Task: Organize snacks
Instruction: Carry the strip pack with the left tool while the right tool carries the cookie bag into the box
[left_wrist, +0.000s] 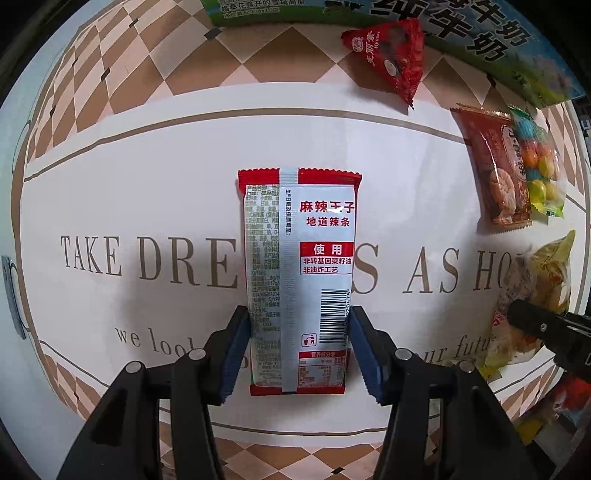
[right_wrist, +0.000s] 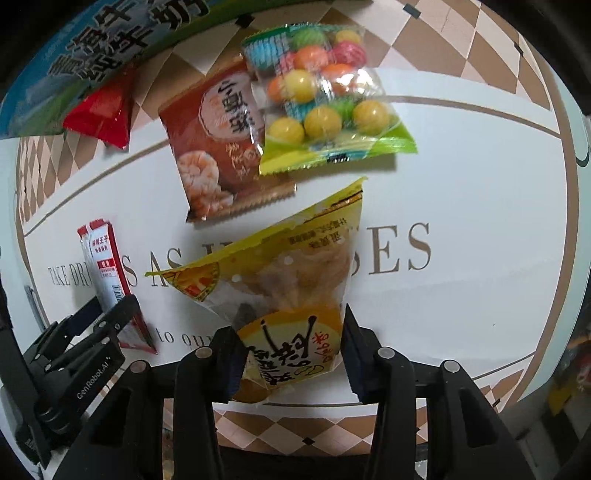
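My left gripper (left_wrist: 300, 350) is shut on a red and silver spicy-strip packet (left_wrist: 299, 266), back side up, its pads (left_wrist: 239, 354) pressing both long edges above the printed tablecloth (left_wrist: 147, 192). My right gripper (right_wrist: 291, 354) is shut on a yellow triangular snack bag (right_wrist: 288, 280), held above the cloth. That bag also shows at the right of the left wrist view (left_wrist: 532, 295), and the packet (right_wrist: 107, 273) shows with the left gripper (right_wrist: 110, 317) at the left of the right wrist view.
On the cloth lie a red triangular bag (left_wrist: 391, 59), a brown cracker packet (left_wrist: 495, 166) and a clear bag of coloured candy balls (right_wrist: 325, 96) partly over it. A milk carton box (left_wrist: 480, 40) stands along the far edge.
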